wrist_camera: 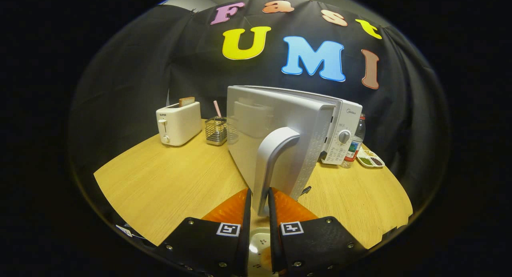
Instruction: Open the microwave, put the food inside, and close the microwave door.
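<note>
Both fingers of the gripper (259, 197) stood close together with the lower end of the door handle (275, 161) between them, and by the look of it they pressed on it from either side, so the gripper was closed on the handle. That curved handle ran up the face of the microwave door (276, 133), which was swung out from the microwave (340, 129) and seen nearly edge-on, hiding the oven cavity behind it. Right beneath the fingers lay a pale plate (258, 249) with something yellowish on it; this was probably the food, but too little of it showed to be sure. The microwave body, with its knob and control panel, stood on the wooden table (160, 185). Beside the panel were a drinks bottle (356, 143) and a small tray (371, 159) of dark and green bits. Past the door on the other side sat a wire utensil holder (216, 131) and a white toaster (179, 123) with a slice of bread up in its slot. The step in hand seemed to be the opening of the door. The next move would call for letting go of the handle once the door stood wide enough, then drawing back without knocking it and going down for the plate.
</note>
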`<state>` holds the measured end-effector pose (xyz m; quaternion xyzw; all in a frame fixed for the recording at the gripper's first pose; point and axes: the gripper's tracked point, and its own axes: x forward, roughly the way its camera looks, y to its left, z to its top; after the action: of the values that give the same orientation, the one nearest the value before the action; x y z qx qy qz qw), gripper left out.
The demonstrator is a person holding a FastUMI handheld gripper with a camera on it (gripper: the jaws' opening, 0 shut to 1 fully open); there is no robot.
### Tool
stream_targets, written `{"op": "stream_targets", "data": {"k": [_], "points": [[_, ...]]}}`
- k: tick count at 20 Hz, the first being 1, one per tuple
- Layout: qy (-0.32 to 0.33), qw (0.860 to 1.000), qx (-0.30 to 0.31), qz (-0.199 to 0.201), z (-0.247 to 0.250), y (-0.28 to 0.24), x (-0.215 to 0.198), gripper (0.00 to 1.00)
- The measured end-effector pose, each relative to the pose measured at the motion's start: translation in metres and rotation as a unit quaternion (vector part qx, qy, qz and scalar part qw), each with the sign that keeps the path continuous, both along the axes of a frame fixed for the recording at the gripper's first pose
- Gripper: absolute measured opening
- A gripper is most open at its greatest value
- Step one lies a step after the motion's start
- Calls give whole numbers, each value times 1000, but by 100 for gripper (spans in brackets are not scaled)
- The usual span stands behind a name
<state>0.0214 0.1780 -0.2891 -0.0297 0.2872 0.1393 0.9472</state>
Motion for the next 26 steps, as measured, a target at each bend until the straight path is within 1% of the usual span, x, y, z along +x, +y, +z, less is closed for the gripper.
{"op": "stream_targets", "data": {"k": [9,11,14,17,21,22,23,25,26], "points": [[-3,1000,9,30,8,54,-34,23],[-4,999,17,43,12,69,-42,23],[-10,996,42,81,21,97,-56,23],[-22,992,72,103,42,110,-69,23],[-63,988,101,95,86,98,-72,24],[-74,987,107,93,100,91,-73,39],[-88,986,112,87,112,82,-71,52],[-119,984,111,70,132,60,-66,95],[-131,984,104,60,138,47,-62,99]]}}
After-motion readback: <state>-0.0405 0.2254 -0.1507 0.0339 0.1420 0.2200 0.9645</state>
